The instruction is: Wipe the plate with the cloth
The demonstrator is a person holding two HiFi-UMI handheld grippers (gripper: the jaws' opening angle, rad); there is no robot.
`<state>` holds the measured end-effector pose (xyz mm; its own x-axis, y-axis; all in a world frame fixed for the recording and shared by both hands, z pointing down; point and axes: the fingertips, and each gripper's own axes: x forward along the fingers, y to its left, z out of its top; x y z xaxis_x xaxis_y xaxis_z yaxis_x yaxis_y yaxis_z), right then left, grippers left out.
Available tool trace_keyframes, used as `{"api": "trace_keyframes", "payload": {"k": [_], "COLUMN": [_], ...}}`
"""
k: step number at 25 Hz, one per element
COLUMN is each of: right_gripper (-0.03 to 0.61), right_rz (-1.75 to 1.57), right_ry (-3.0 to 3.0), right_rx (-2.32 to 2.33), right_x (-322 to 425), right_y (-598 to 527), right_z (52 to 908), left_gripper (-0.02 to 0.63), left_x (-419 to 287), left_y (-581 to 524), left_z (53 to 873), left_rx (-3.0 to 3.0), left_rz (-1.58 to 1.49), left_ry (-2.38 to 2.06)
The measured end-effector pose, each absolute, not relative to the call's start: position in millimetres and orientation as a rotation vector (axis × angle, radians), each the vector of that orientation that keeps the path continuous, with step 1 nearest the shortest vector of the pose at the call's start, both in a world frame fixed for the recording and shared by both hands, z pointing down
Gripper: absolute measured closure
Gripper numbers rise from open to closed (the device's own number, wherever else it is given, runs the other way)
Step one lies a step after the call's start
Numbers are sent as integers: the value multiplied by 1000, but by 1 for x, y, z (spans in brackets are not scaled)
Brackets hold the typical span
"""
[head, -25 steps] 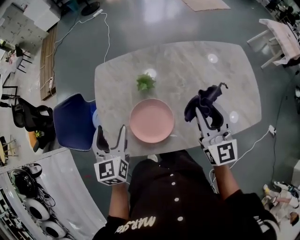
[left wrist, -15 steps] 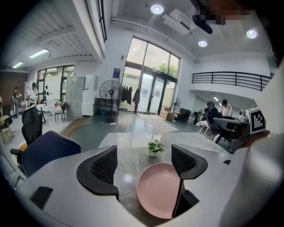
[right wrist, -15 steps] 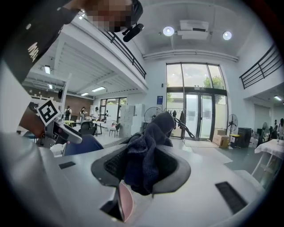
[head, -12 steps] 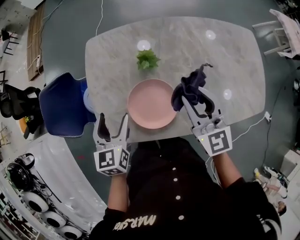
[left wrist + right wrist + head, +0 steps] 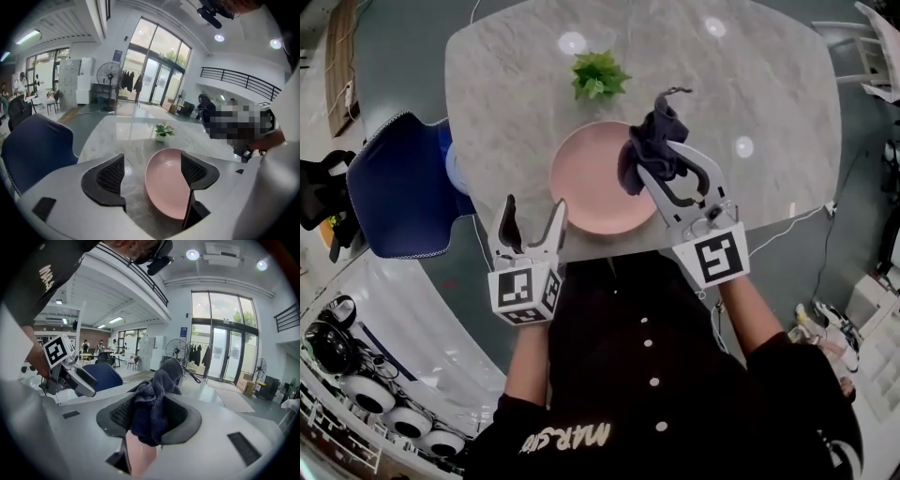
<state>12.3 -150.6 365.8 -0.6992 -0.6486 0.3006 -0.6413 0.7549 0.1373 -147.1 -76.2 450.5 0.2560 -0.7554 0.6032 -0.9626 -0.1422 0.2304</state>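
Observation:
A pink plate (image 5: 586,183) lies on the marble table (image 5: 769,84) near its front edge. My right gripper (image 5: 667,167) is shut on a dark blue cloth (image 5: 647,150), which hangs bunched over the plate's right rim. In the right gripper view the cloth (image 5: 152,408) fills the jaws, with a strip of plate (image 5: 140,456) below it. My left gripper (image 5: 532,217) is open at the plate's front-left edge. In the left gripper view the plate (image 5: 166,187) lies between the spread pads (image 5: 110,174), and nothing is gripped.
A small potted plant (image 5: 598,75) stands on the table just behind the plate. To the table's left is a blue chair (image 5: 398,187). A cable (image 5: 787,220) trails on the floor at the right. The table's front edge runs right by my body.
My right gripper has carried the cloth left, from beside the plate to over its right rim. The left gripper has come closer to the plate's front-left edge, still open.

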Motion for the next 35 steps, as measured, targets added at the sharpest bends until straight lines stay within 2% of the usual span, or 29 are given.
{"api": "trace_keyframes", "payload": {"k": [5, 23, 30, 35], "right_gripper": [440, 440, 440, 440], "right_rz": [-88, -107, -155, -182], "right_ry": [-2461, -2477, -2486, -2482], "right_rx": [776, 608, 586, 565], "right_x": [5, -53, -76, -88], "right_y": [-144, -135, -133, -132], "right_z": [416, 499, 512, 520], "left_gripper": [230, 264, 326, 399], "left_x": [-143, -136, -132, -133], "left_y": [-76, -57, -53, -52], "left_z": [468, 551, 565, 570], "left_rx": [1936, 1797, 1755, 1731], "left_rz": [446, 496, 462, 443], "left_ry": [-1543, -1480, -1479, -1490]}}
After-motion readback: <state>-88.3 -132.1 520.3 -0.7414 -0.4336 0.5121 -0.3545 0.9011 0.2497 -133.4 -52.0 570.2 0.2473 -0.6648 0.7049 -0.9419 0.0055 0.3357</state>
